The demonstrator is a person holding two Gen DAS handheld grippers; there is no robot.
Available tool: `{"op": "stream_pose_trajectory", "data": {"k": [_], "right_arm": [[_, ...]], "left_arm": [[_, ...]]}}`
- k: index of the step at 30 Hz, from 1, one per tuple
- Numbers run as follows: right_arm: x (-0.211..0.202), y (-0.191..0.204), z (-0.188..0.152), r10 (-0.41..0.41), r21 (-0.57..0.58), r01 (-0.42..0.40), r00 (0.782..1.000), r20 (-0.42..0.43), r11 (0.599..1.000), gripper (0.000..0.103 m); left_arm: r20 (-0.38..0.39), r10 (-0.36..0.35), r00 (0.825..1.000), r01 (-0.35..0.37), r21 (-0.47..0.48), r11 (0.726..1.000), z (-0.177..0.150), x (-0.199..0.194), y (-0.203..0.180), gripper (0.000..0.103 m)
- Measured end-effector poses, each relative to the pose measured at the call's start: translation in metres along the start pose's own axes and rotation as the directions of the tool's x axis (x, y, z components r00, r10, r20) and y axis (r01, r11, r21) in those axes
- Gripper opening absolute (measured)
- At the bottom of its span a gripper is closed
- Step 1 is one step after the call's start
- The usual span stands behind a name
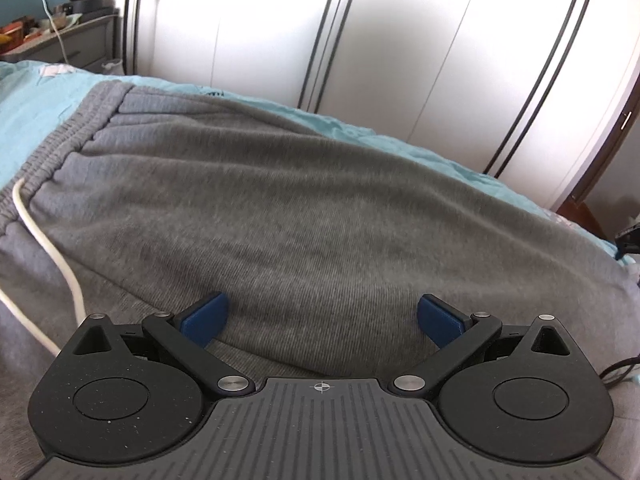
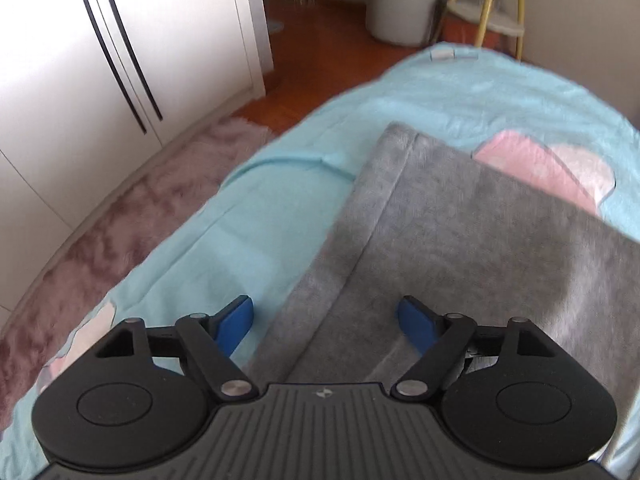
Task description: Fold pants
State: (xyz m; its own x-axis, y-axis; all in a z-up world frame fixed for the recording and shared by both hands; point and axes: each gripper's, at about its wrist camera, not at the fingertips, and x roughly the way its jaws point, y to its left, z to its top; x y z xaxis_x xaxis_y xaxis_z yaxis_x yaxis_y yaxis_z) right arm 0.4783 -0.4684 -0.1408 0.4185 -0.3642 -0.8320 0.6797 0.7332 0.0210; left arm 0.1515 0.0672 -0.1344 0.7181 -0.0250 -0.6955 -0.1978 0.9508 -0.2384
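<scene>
Pants [image 1: 280, 200]: grey sweat-type knit with a fine ribbed texture, lying on a bed covered by a light blue sheet [image 1: 36, 104]. Ahead and to the left of the left hand-held gripper [image 1: 322, 318] runs the gathered elastic waistband [image 1: 56, 148], puckered along its seam. A white cord [image 1: 48, 240] curves over the fabric just left of this gripper. The cloth directly ahead bulges up in a soft rounded fold; its lower edge passes between the two blue fingers [image 1: 204, 320]. These fingers stand wide apart and hold nothing.

In the right wrist view, the pants [image 2: 480, 248] appear as a flat, smooth panel with a straight stitched hem edge [image 2: 384, 184] running away from the right hand-held gripper [image 2: 326, 326]. That edge passes between the fingers: the left finger [image 2: 234, 328] is over bare sheet [image 2: 260, 208], the right finger [image 2: 418, 328] over grey cloth. Fingers spread wide, nothing gripped.

Surroundings: a pink printed patch [image 2: 560, 168] on the sheet beyond the pants, ahead and right. White wardrobe doors [image 1: 400, 40] with dark vertical strips stand beyond the bed. Left of the right gripper, past the bed edge, lie a shaggy mauve rug [image 2: 120, 216] and wood floor [image 2: 320, 68]. A white round stool [image 2: 402, 4] and yellow legs [image 2: 492, 0] stand far ahead. A cluttered grey dresser [image 1: 60, 40] sits far left of the left gripper.

Open sheet lies left of the hem and beyond the panel's far end.
</scene>
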Motion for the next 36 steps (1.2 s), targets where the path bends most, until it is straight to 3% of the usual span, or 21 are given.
{"op": "stream_pose_trajectory", "data": {"k": [1, 2, 3, 4, 8, 11, 13, 17, 18, 20, 22, 24, 25, 26, 28, 29, 32, 34, 36], "right_arm": [[-0.001, 0.002, -0.001, -0.021, -0.024, 0.022, 1.0, 0.016, 0.999, 0.05], [-0.003, 0.003, -0.002, -0.036, -0.046, 0.038, 0.999, 0.038, 0.998, 0.039], [-0.005, 0.0, -0.002, -0.029, -0.048, 0.031, 0.999, 0.045, 0.998, 0.019], [-0.007, -0.005, 0.0, -0.002, -0.036, 0.004, 0.999, 0.041, 0.999, 0.009], [-0.033, -0.038, 0.002, 0.12, 0.063, -0.123, 0.991, 0.056, 0.99, 0.007], [-0.08, -0.08, -0.006, 0.269, 0.151, -0.293, 0.95, 0.161, 0.944, 0.006], [-0.113, -0.118, -0.019, 0.371, 0.214, -0.42, 0.899, 0.233, 0.882, 0.006], [-0.189, -0.201, -0.074, 0.454, 0.239, -0.546, 0.82, 0.347, 0.803, 0.006], [-0.206, -0.221, -0.094, 0.461, 0.231, -0.557, 0.81, 0.362, 0.798, 0.005], [-0.231, -0.261, -0.138, 0.429, 0.213, -0.533, 0.814, 0.391, 0.819, 0.002], [-0.239, -0.3, -0.184, 0.348, 0.223, -0.457, 0.849, 0.398, 0.861, 0.001], [-0.218, -0.331, -0.218, 0.303, 0.254, -0.396, 0.892, 0.335, 0.882, 0.001], [-0.198, -0.347, -0.232, 0.296, 0.319, -0.369, 0.921, 0.254, 0.873, 0.001], [-0.179, -0.36, -0.245, 0.301, 0.382, -0.354, 0.934, 0.194, 0.854, 0.001], [-0.162, -0.375, -0.26, 0.333, 0.45, -0.376, 0.927, 0.175, 0.81, 0.001], [-0.16, -0.379, -0.265, 0.351, 0.468, -0.406, 0.914, 0.204, 0.785, 0.002], [-0.155, -0.376, -0.261, 0.378, 0.455, -0.439, 0.899, 0.223, 0.775, 0.018], [-0.154, -0.369, -0.256, 0.405, 0.419, -0.47, 0.882, 0.239, 0.777, 0.055], [-0.155, -0.359, -0.251, 0.449, 0.362, -0.514, 0.857, 0.252, 0.778, 0.078]], "left_arm": [[0.004, 0.002, 1.0, -0.002, 0.005, 1.0, -0.001, 0.0, -0.001, 0.103], [0.008, 0.005, 1.0, -0.005, 0.009, 1.0, -0.002, 0.001, -0.002, 0.103], [0.011, 0.005, 1.0, -0.005, 0.012, 1.0, -0.004, 0.002, -0.002, 0.103], [0.014, -0.001, 1.0, 0.001, 0.012, 1.0, -0.005, 0.003, -0.001, 0.103], [0.044, -0.042, 0.998, 0.042, -0.004, 0.999, -0.011, 0.004, 0.007, 0.103], [0.075, -0.055, 0.996, 0.057, -0.03, 0.998, -0.013, 0.0, 0.01, 0.103], [0.092, -0.073, 0.993, 0.077, -0.045, 0.996, -0.013, -0.004, 0.014, 0.103], [0.092, -0.089, 0.992, 0.098, -0.091, 0.991, -0.004, -0.017, 0.02, 0.103], [0.112, -0.092, 0.989, 0.104, -0.106, 0.989, -0.002, -0.023, 0.023, 0.103], [0.163, -0.098, 0.982, 0.118, -0.118, 0.986, 0.003, -0.037, 0.028, 0.103], [0.203, -0.085, 0.975, 0.109, -0.112, 0.988, 0.007, -0.047, 0.031, 0.103], [0.216, -0.073, 0.974, 0.096, -0.1, 0.99, 0.015, -0.052, 0.031, 0.103], [0.211, -0.068, 0.975, 0.091, -0.101, 0.991, 0.02, -0.052, 0.03, 0.103], [0.192, -0.063, 0.979, 0.084, -0.104, 0.991, 0.03, -0.052, 0.029, 0.103], [0.19, -0.069, 0.979, 0.089, -0.1, 0.991, 0.046, -0.055, 0.025, 0.103], [0.199, -0.072, 0.977, 0.092, -0.091, 0.992, 0.055, -0.054, 0.021, 0.103], [0.18, -0.079, 0.98, 0.09, -0.053, 0.995, 0.094, -0.039, 0.01, 0.103], [0.111, -0.081, 0.991, 0.092, -0.1, 0.991, 0.123, -0.011, 0.008, 0.103], [0.041, -0.117, 0.992, 0.123, -0.172, 0.977, 0.144, 0.019, 0.013, 0.103]]}}
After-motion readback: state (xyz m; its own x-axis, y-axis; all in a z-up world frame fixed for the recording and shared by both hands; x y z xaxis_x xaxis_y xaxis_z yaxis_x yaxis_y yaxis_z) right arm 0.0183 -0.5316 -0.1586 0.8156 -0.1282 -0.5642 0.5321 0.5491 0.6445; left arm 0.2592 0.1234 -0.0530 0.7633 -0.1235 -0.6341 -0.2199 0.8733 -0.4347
